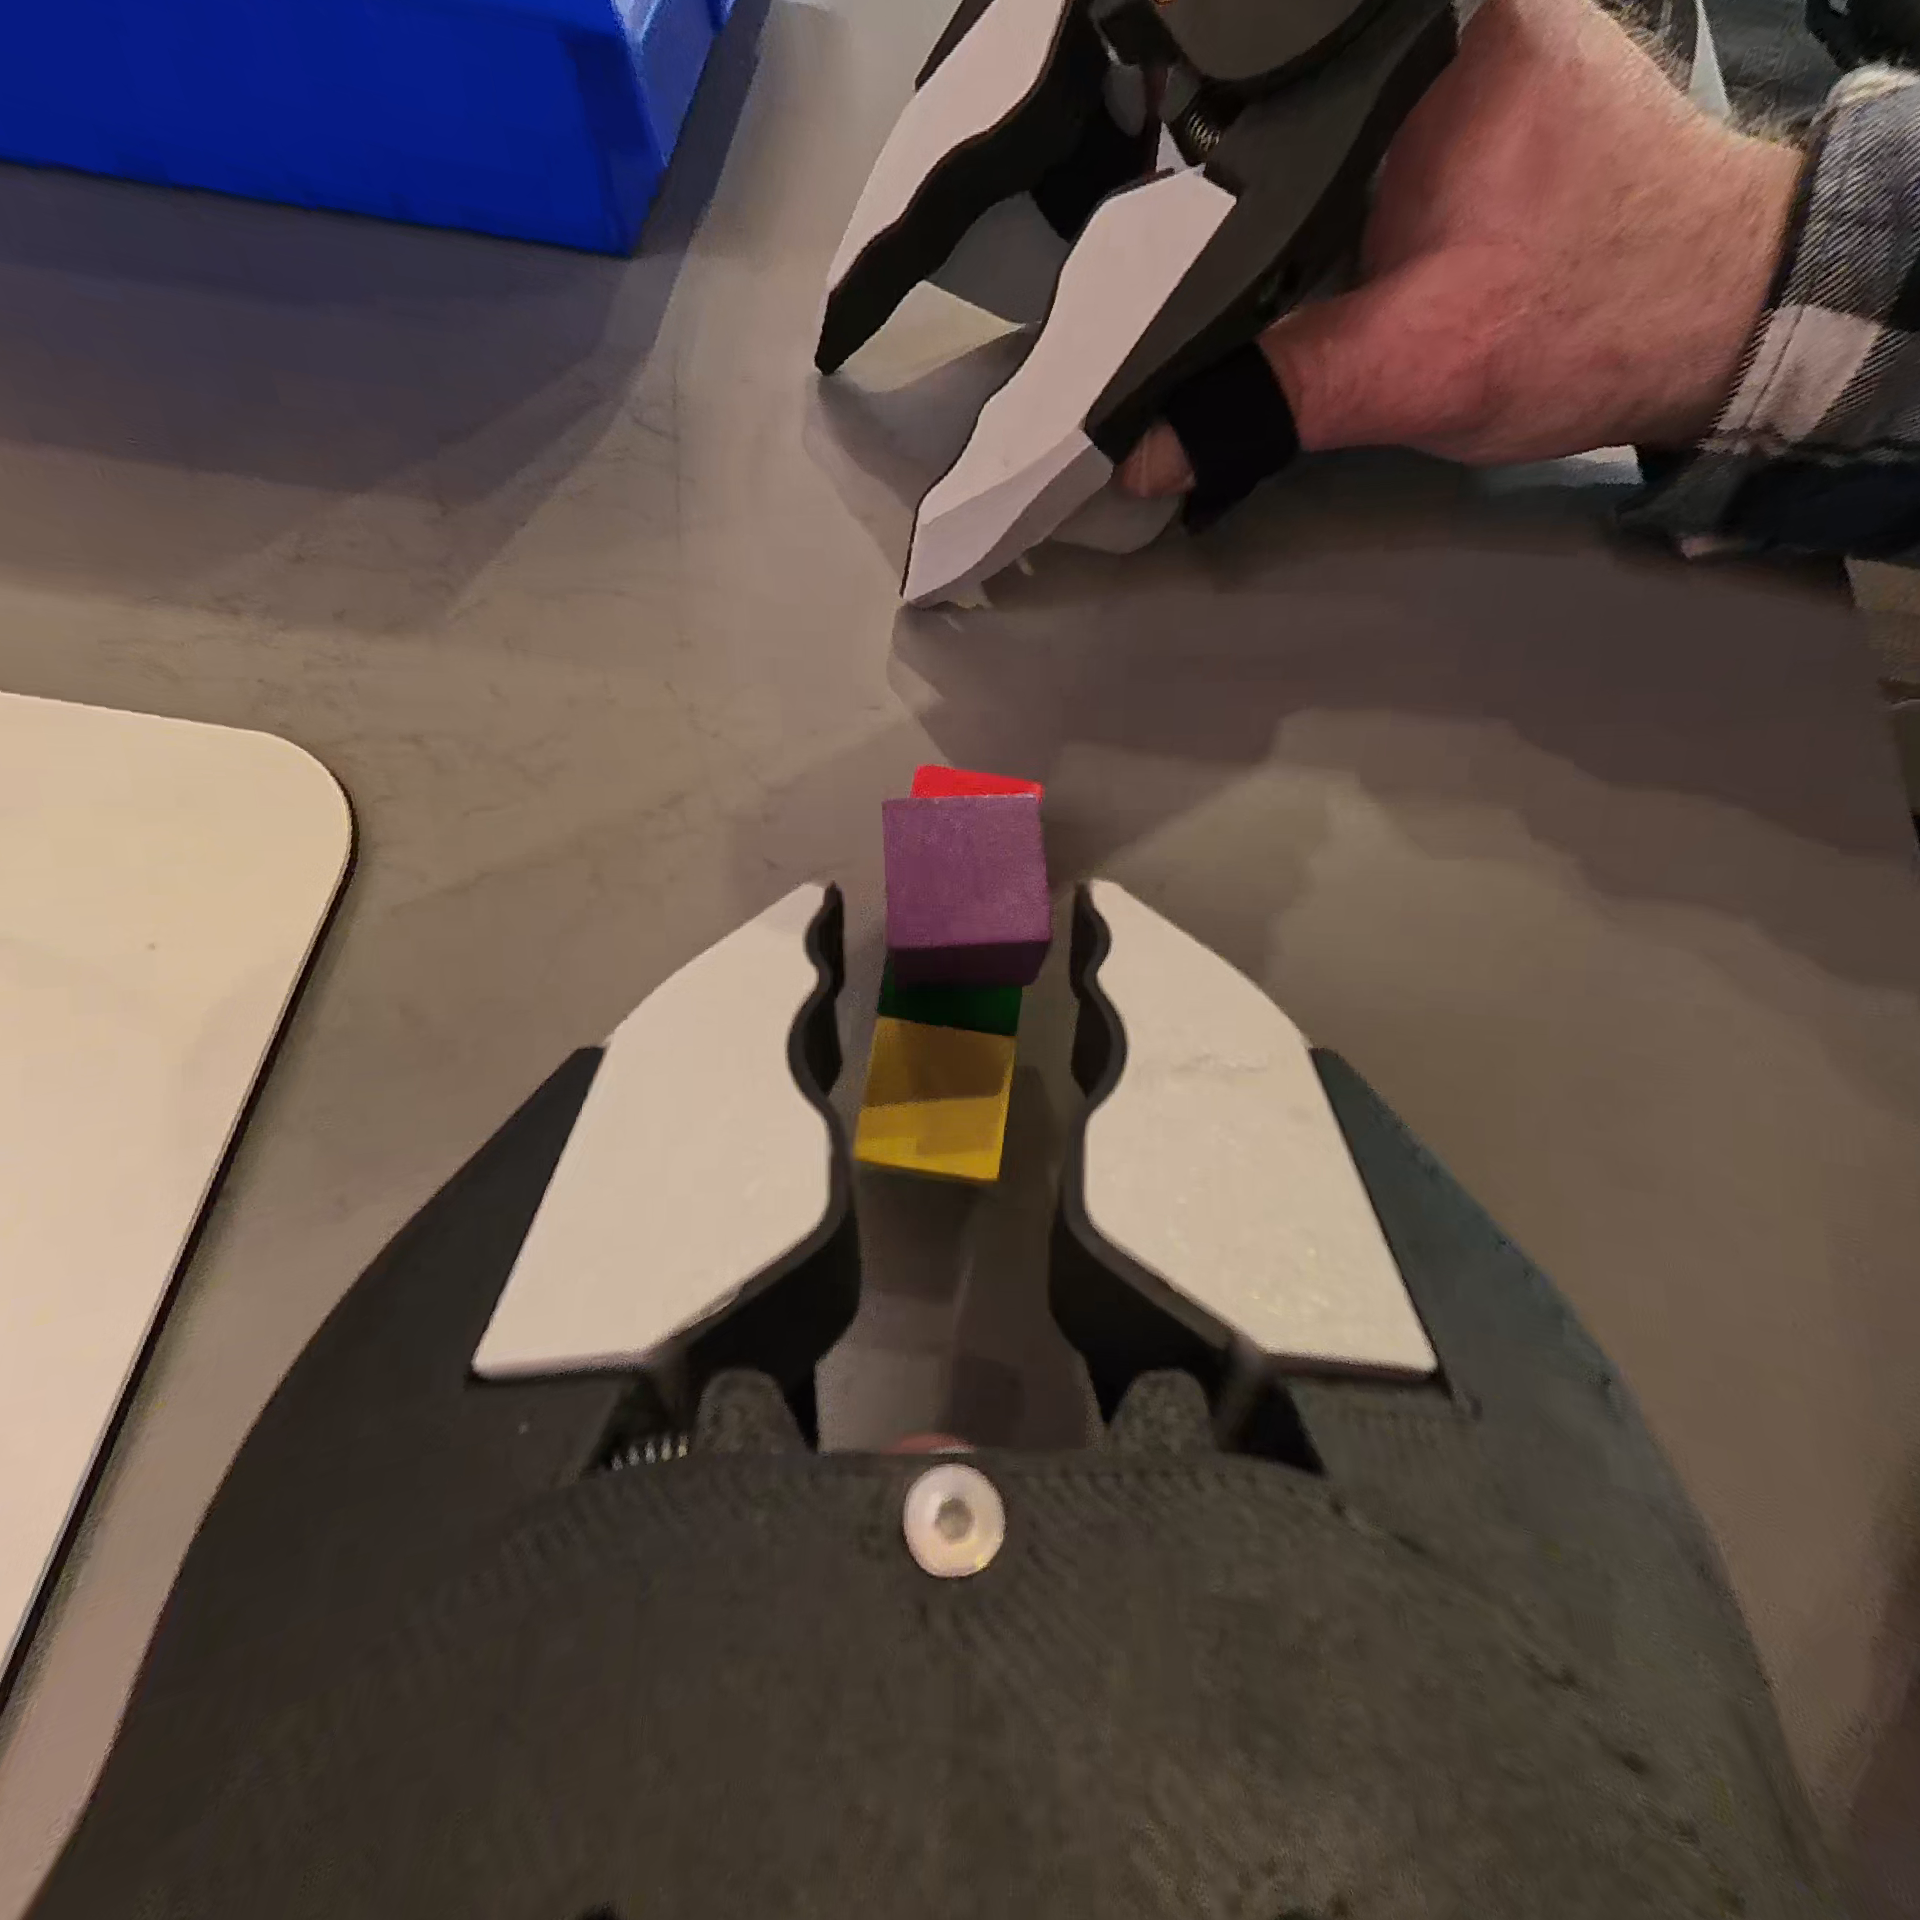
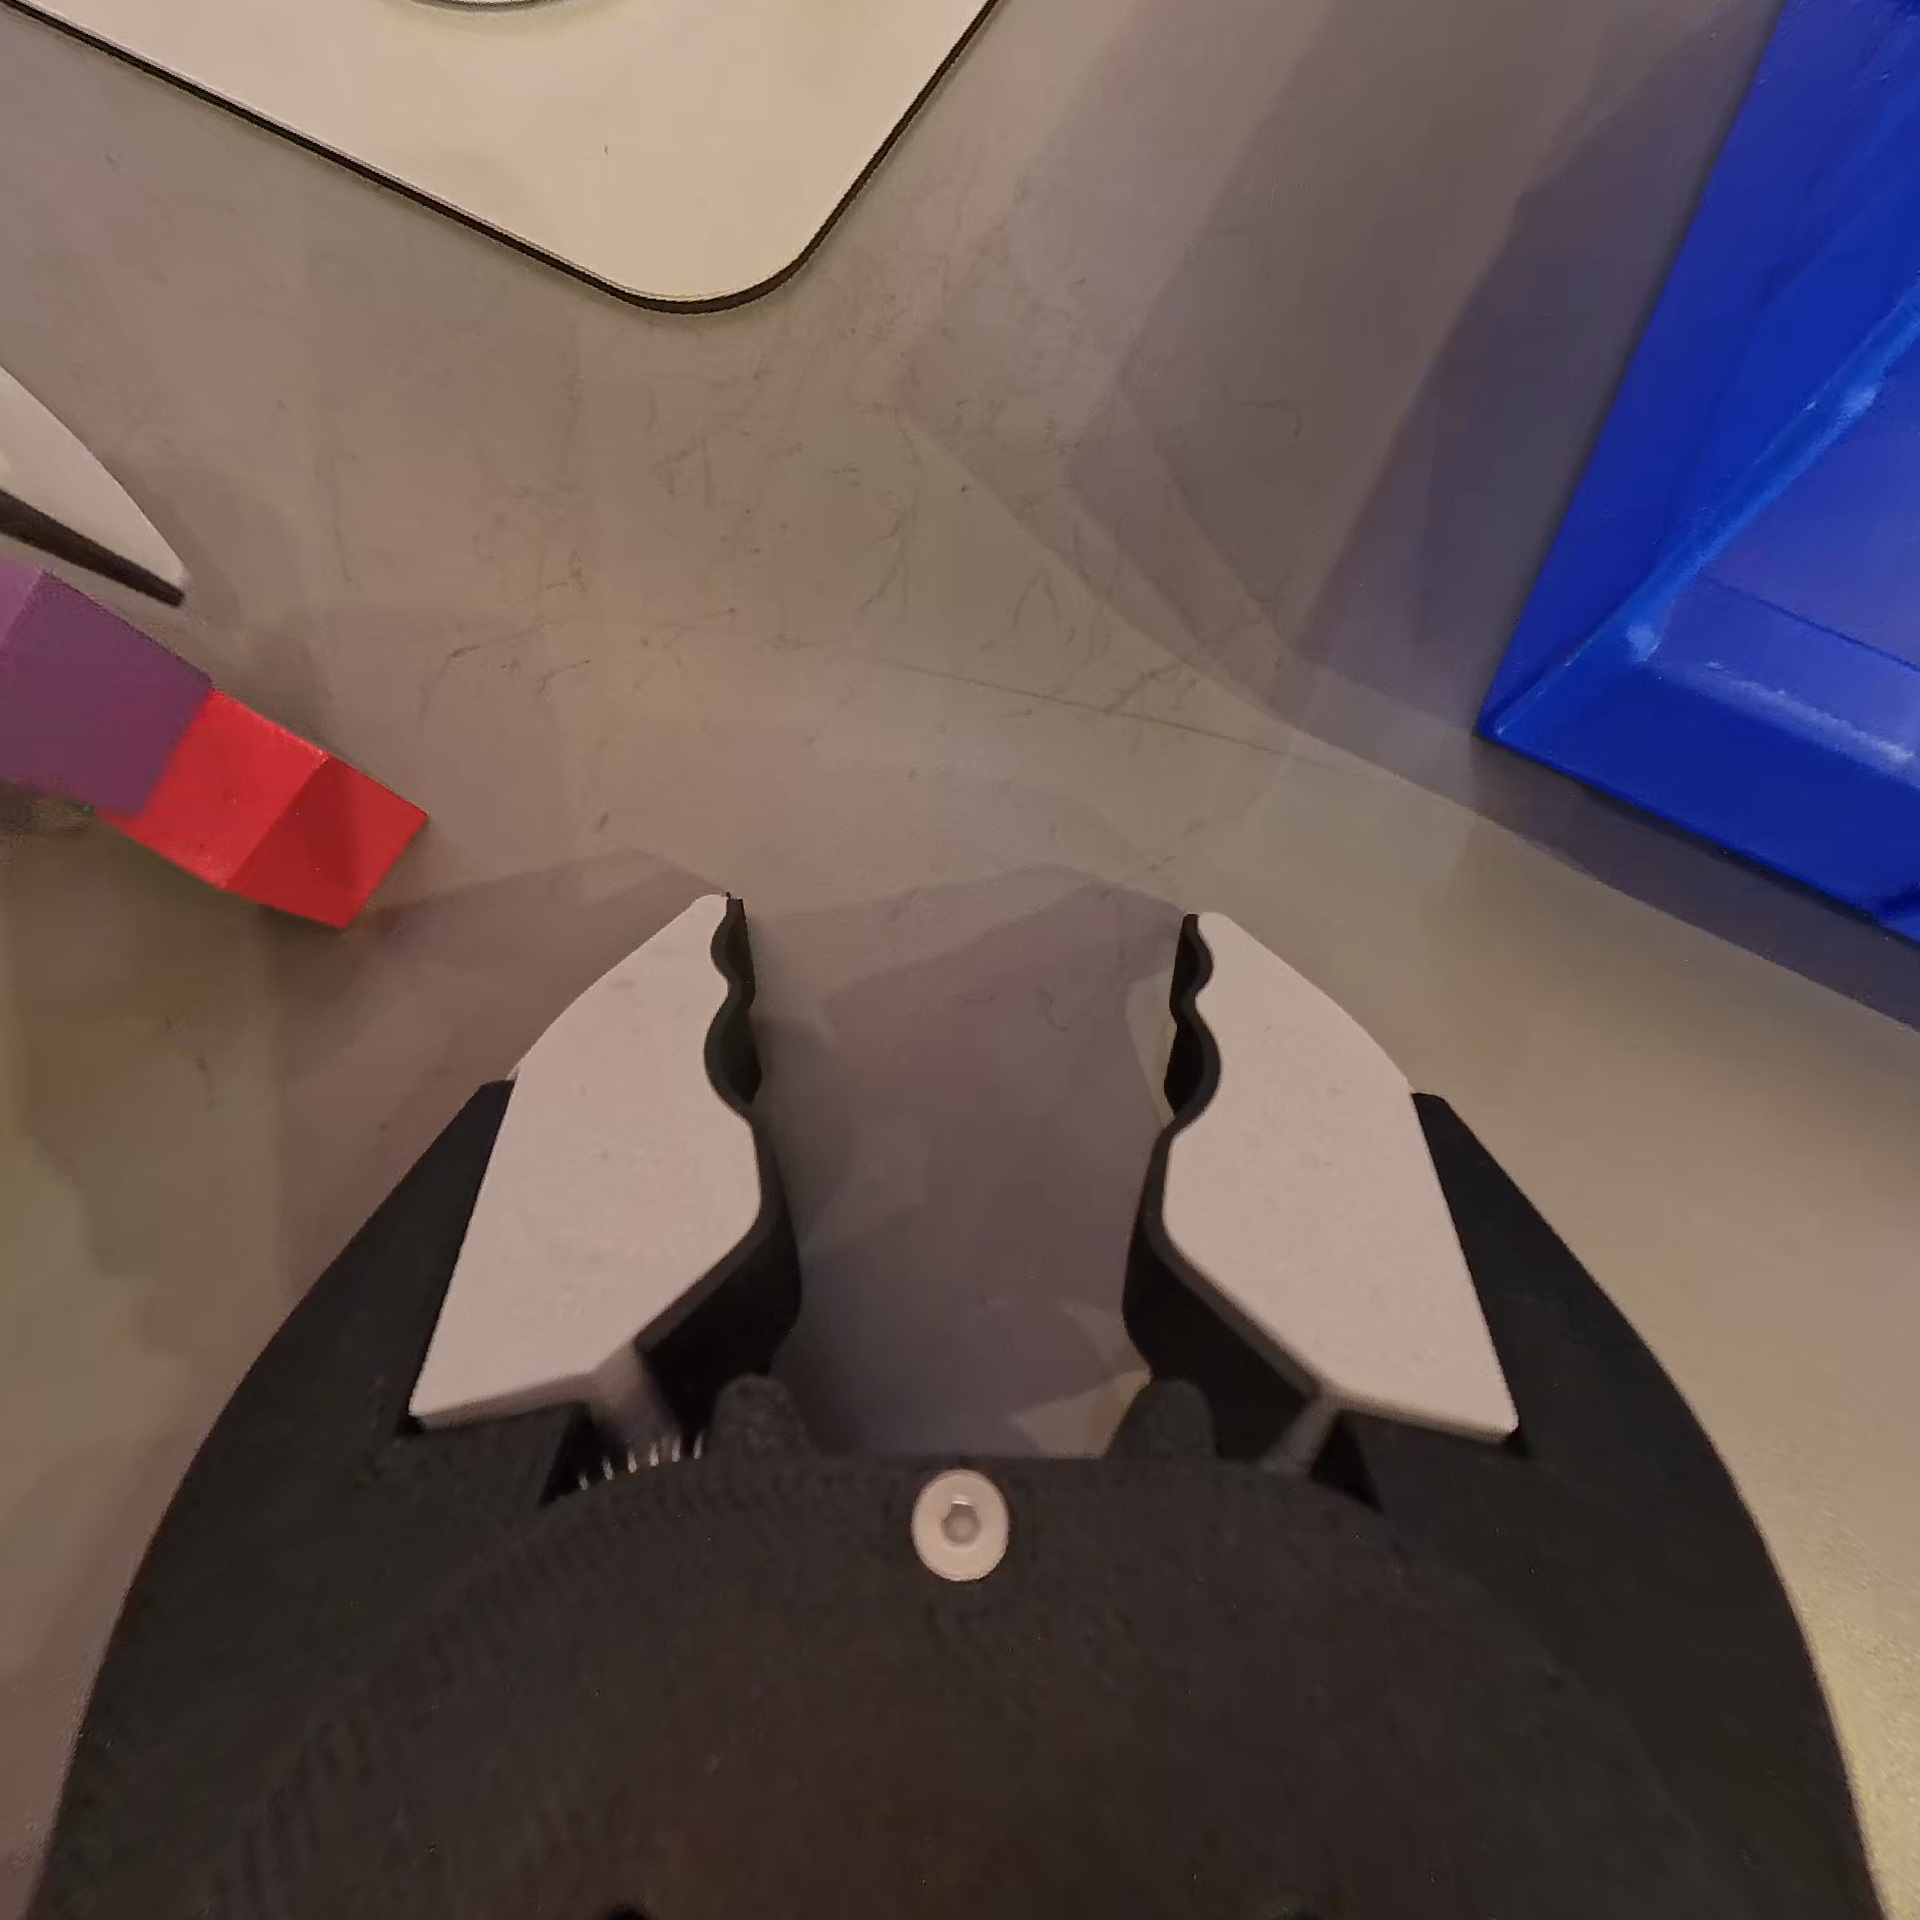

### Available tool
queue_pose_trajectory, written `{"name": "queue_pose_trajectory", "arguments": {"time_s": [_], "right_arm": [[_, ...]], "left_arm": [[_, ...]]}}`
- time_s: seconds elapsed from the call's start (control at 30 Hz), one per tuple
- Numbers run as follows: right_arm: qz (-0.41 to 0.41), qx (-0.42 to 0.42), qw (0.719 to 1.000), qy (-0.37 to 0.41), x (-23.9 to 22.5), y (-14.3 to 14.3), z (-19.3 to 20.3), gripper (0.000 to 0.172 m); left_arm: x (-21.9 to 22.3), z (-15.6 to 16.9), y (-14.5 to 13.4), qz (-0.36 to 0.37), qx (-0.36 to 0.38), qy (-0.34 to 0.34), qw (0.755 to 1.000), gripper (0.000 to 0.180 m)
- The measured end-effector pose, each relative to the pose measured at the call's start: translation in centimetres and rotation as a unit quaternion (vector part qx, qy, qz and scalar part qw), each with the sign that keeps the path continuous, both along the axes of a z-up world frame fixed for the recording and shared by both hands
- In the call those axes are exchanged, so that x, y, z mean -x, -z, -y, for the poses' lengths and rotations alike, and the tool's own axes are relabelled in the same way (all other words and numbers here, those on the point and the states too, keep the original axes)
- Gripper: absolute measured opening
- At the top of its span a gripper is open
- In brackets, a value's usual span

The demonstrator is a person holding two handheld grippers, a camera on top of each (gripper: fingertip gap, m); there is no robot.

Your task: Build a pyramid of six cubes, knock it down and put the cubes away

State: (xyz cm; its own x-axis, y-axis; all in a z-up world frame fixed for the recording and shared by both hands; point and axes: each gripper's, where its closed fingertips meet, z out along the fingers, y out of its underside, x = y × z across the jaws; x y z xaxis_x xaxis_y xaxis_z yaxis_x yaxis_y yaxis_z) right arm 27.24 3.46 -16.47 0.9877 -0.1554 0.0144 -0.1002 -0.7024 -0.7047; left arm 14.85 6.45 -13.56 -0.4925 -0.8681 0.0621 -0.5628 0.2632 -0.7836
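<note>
Your left gripper (image 1: 956, 914) stood partly open around a purple wooden cube (image 1: 964, 883) at frame centre, with a gap showing at each pad, so nothing was gripped. That cube sat on a green cube (image 1: 951, 1006), a yellow cube (image 1: 933, 1101) nearer the camera and a red cube (image 1: 971, 781) behind. Your right gripper (image 2: 961, 914) gaped wide over bare grey tabletop (image 2: 935, 571). A blue plastic bin (image 2: 1714, 520) lay at the right edge, a white rounded board (image 2: 623, 135) at the top.
</note>
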Motion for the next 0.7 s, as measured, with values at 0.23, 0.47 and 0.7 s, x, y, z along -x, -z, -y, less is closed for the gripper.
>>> {"name": "queue_pose_trajectory", "arguments": {"time_s": [0.23,0.47,0.7], "right_arm": [[0.0,0.0,1.0,0.0,0.0,0.0,0.0,0.078],[0.0,0.0,1.0,0.0,0.0,0.0,0.0,0.078],[0.0,0.0,1.0,0.0,0.0,0.0,0.0,0.078]], "left_arm": [[-0.1,-0.1,-0.5,0.003,0.001,0.011,1.0,0.037],[-0.3,0.6,-0.7,0.006,-0.004,0.035,0.999,0.028],[-0.4,0.7,-0.4,0.007,0.005,0.04,0.999,0.028]]}}
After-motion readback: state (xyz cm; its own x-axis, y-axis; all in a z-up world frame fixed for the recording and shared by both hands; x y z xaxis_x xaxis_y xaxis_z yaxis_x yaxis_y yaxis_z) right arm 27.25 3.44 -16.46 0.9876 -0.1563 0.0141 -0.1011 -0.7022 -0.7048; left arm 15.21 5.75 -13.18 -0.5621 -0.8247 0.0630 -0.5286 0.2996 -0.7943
